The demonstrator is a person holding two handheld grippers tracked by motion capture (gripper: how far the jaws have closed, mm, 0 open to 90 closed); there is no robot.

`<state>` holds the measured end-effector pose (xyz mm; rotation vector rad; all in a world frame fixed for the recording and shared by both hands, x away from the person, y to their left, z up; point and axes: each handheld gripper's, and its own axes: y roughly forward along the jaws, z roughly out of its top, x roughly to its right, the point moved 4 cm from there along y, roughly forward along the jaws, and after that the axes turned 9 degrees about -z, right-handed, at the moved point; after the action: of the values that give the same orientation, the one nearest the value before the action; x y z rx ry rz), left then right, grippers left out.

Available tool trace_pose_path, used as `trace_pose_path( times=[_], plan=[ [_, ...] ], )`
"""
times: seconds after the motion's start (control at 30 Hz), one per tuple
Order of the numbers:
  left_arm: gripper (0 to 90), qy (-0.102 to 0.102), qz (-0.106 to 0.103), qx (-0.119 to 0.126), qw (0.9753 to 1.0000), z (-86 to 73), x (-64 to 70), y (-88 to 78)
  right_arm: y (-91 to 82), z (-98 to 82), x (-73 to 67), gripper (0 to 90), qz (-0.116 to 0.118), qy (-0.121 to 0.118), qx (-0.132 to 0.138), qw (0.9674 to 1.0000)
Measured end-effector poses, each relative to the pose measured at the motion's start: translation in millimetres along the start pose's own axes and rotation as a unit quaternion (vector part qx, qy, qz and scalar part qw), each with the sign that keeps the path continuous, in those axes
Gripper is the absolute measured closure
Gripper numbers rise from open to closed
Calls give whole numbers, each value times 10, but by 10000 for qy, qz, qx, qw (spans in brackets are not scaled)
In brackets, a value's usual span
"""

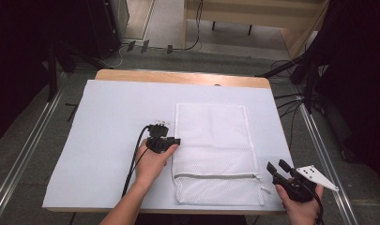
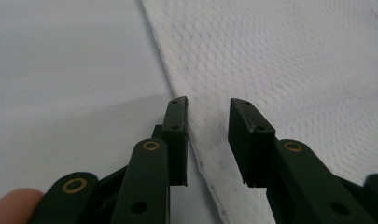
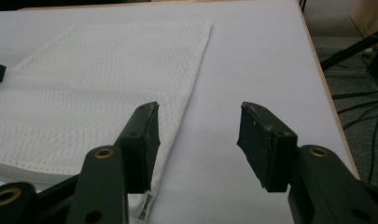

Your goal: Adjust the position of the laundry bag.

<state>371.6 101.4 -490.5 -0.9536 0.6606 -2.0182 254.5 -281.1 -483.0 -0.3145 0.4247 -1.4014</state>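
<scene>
White paper covers the table (image 1: 112, 117). At the mesh bag's (image 1: 216, 140) left edge, the left gripper (image 2: 209, 105) straddles the hem with its jaws apart. The right gripper (image 1: 277, 167) gapes empty near the bag's bottom right corner, beside the table edge.

Both black grippers, left gripper (image 1: 174, 141) and right gripper (image 1: 277, 167), are showing brass-ringed jaw pivots, the left trailing a black cable (image 1: 133, 159), the right wearing a grey three-cornered plate (image 1: 315, 175).

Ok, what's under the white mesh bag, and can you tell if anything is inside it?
The mesh bag lies flat on the white sheet covering the wooden table. Its zipper looks closed; the weave hides the inside, and no bulge shows.
</scene>
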Motion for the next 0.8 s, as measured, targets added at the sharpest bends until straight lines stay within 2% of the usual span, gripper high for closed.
trace_pose_path(
  times=[0.03, 0.07, 0.1, 0.23, 0.37, 0.57, 0.6, 0.67, 0.8],
  plan=[
    [784, 84, 136, -36, 9999, -2, 7, 6, 1, 0, -3, 493, -1, -2, -1, 10000],
    [890, 93, 134, -41, 9999, 1, 8, 15, 0, -3, -10, 494, -11, -15, -11, 10000],
    [890, 52, 48, -55, 10000, 0, 11, 27, 0, -3, -10, 494, -11, -15, -11, 10000],
    [900, 153, -38, -114, 9998, 3, -5, 13, -2, -9, -8, 493, -11, -16, -21, 10000],
    [900, 188, -51, -136, 9997, 11, -78, -61, 2, -15, -4, 493, -14, -14, -34, 10000],
    [900, 10, 62, -80, 9999, 58, -343, -244, 28, -27, -23, 491, 15, -82, -62, 9999],
    [900, 23, 180, -74, 9998, 66, -414, -295, 27, -29, -30, 489, 28, -86, -71, 9999],
    [900, -20, 289, -26, 9996, 78, -509, -363, 23, -31, -44, 489, 55, -90, -108, 9999],
    [900, -176, 332, -26, 9993, 96, -719, -495, 26, -38, -70, 474, 74, -143, -156, 9997]
  ],
)
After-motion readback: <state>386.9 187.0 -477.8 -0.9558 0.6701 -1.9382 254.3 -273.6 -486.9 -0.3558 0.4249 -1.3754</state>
